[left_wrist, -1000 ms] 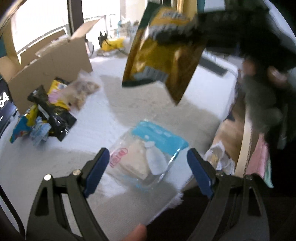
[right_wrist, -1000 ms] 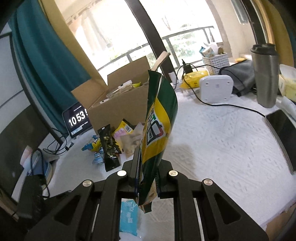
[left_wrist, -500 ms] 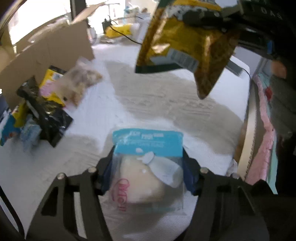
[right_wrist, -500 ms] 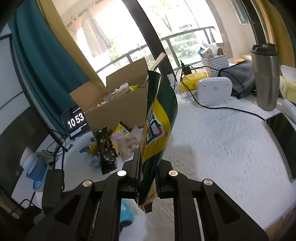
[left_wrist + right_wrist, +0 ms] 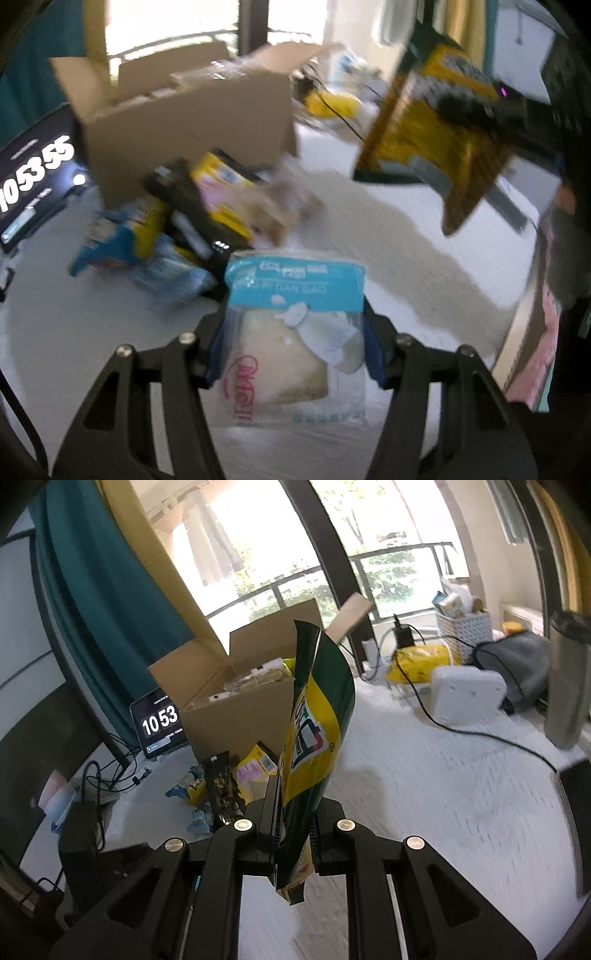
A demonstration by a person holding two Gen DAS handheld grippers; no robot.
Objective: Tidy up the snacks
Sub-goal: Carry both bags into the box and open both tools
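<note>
- Clear plastic with a blue header made up the pastry packet (image 5: 291, 325), which sat at lower centre of the left wrist view, gripped on both sides by the blue pads of the left tool (image 5: 293, 354).
- That tool's jaws had just been closing and pressed on the packet, about half apart, holding it above the white tabletop (image 5: 406, 251).
- Upper right of the same view showed a green and yellow snack bag (image 5: 432, 144), blurred, hanging from the right tool.
- At lower centre of the right wrist view, the right tool (image 5: 293, 827) was nearly closed, clamping the lower part of that bag (image 5: 317, 720), which stood upright on edge.
- An open cardboard box (image 5: 240, 701) stood behind the bag at middle left, with packets visible inside.
- A loose pile of snacks (image 5: 192, 218) lay on the tabletop, touching the front of the box, at middle left of the left wrist view.
- A clock display (image 5: 159, 720) stood just left of the box.
</note>
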